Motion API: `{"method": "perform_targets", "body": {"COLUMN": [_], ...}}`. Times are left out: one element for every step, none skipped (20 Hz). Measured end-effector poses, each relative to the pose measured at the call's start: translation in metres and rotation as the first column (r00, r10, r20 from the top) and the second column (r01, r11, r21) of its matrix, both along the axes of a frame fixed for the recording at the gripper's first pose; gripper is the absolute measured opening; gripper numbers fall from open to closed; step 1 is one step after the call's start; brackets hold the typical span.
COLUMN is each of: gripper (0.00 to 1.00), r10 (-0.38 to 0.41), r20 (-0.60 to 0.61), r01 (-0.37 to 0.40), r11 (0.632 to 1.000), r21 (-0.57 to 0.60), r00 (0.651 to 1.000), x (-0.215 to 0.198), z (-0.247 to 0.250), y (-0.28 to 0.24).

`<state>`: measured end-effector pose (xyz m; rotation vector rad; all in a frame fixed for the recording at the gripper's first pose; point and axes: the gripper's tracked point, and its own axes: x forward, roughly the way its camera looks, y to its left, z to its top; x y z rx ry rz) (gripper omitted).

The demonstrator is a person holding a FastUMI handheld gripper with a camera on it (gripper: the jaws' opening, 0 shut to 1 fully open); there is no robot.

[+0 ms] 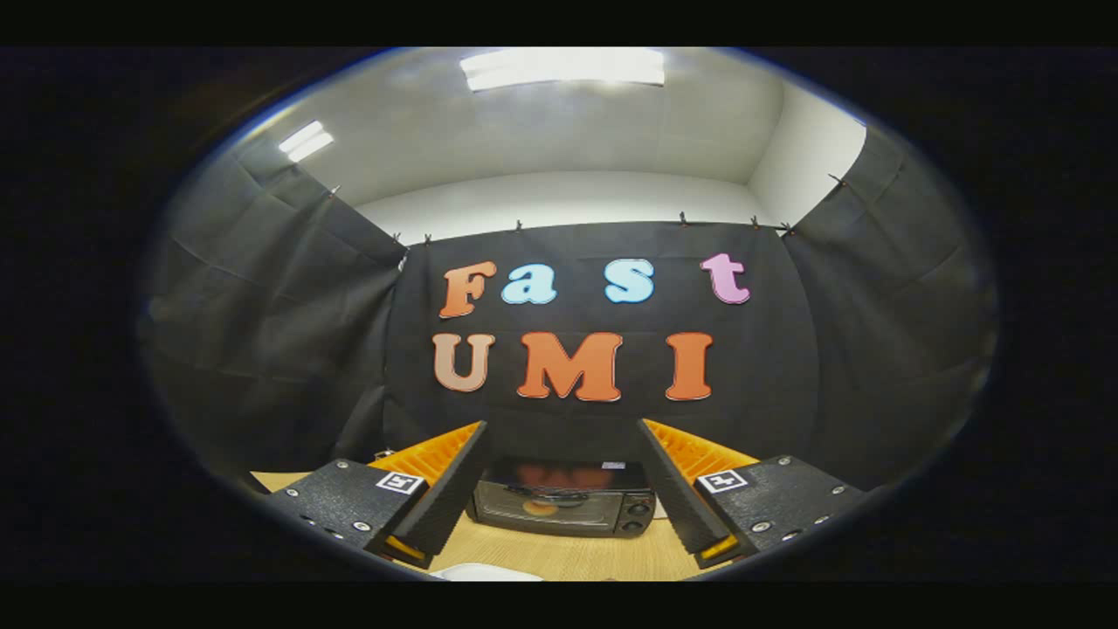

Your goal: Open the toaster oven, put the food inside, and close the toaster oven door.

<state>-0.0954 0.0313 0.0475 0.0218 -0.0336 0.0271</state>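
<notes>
The jaws [563, 489] stand wide apart with nothing between their fingers [441, 502], held above the table [568, 550] and pointing toward the booth's back wall.

The oven [563, 498] sits on the wooden table beyond the fingers, framed in the gap between them, close to the black cloth wall behind it. Its door [543, 507] is closed, with a dark glass front. Through or on that glass there is an orange patch, but whether it is something inside or a reflection cannot be told. Two round knobs [636, 515] sit one above the other on the oven's right side. The top of the oven is dark and glossy and carries orange reflections.

Just below the fingers, at the near side of the table, the rim of a white object [489, 573] shows; too little is visible to tell what it is.

Above the cloth walls are a pale ceiling and two lit ceiling panels [563, 68].
</notes>
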Motion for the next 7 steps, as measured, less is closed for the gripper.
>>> {"method": "perform_targets", "body": {"gripper": [0.98,0.98,0.98,0.98,0.98,0.98,0.98], "r10": [0.001,0.002,0.006,0.011,0.01,0.008,0.003], "r20": [-0.003,-0.008,-0.016,-0.021,-0.026,-0.024,-0.018], "r01": [-0.001,-0.002,-0.006,-0.011,-0.011,-0.009,-0.004], "r11": [1.0,1.0,1.0,1.0,1.0,1.0,0.999], "r21": [0.001,0.0,-0.004,-0.011,-0.019,-0.027,-0.033], "r00": [1.0,1.0,1.0,1.0,1.0,1.0,1.0], "x": [-0.0004,-0.0005,0.0007,0.0011,0.0015,0.0026,0.003], "z": [-0.0029,-0.0054,-0.0071,-0.0068,-0.0075,-0.0062,-0.0036], "y": [-0.0013,-0.0011,-0.0008,-0.0005,-0.0031,-0.0046,-0.0062]}}
